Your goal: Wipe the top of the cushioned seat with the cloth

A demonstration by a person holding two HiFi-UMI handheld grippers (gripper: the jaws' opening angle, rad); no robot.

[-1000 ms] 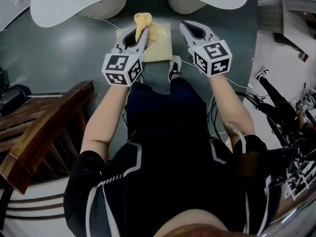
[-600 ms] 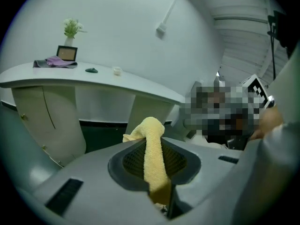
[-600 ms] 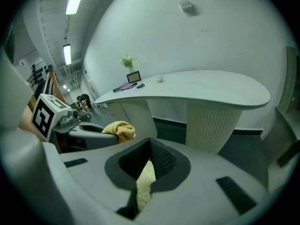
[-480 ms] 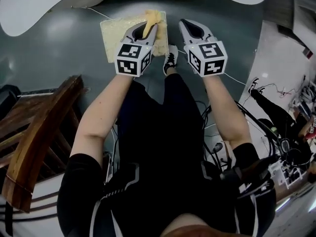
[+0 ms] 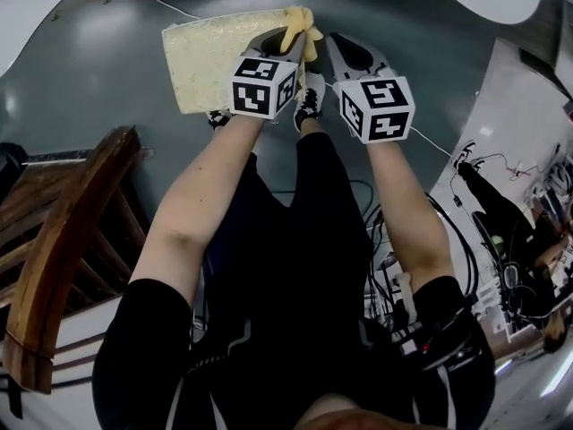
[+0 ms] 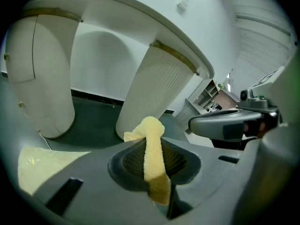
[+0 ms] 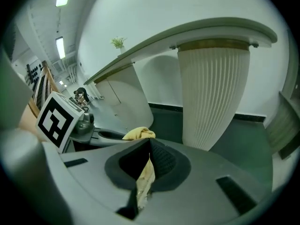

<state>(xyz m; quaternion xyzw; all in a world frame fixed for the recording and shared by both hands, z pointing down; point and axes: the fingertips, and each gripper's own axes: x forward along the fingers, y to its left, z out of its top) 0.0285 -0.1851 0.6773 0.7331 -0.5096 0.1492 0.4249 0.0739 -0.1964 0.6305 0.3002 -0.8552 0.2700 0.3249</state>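
The cushioned seat [image 5: 210, 56] is a pale yellow square pad low down by the person's feet; its corner also shows in the left gripper view [image 6: 42, 168]. My left gripper [image 5: 291, 36] is shut on the yellow cloth [image 5: 300, 21] at the seat's far right corner. In the left gripper view a roll of the cloth [image 6: 152, 149] stands up between the jaws of this gripper [image 6: 152, 139]. My right gripper [image 5: 333, 43] hangs just right of the seat, jaws together [image 7: 149, 144], with only a yellowish sliver showing in the slit. The cloth [image 7: 138, 133] appears to its left.
A white table on ribbed pedestals [image 6: 159, 88] [image 7: 213, 93] stands just beyond the seat. A wooden chair [image 5: 63, 240] is at the left. Cables and gear [image 5: 501, 240] cover the floor at the right. The person's shoes [image 5: 311, 101] are beside the seat.
My left gripper has carried the cloth rightward across the seat's far side, from the middle to the far right corner. The right gripper stayed shut beside it.
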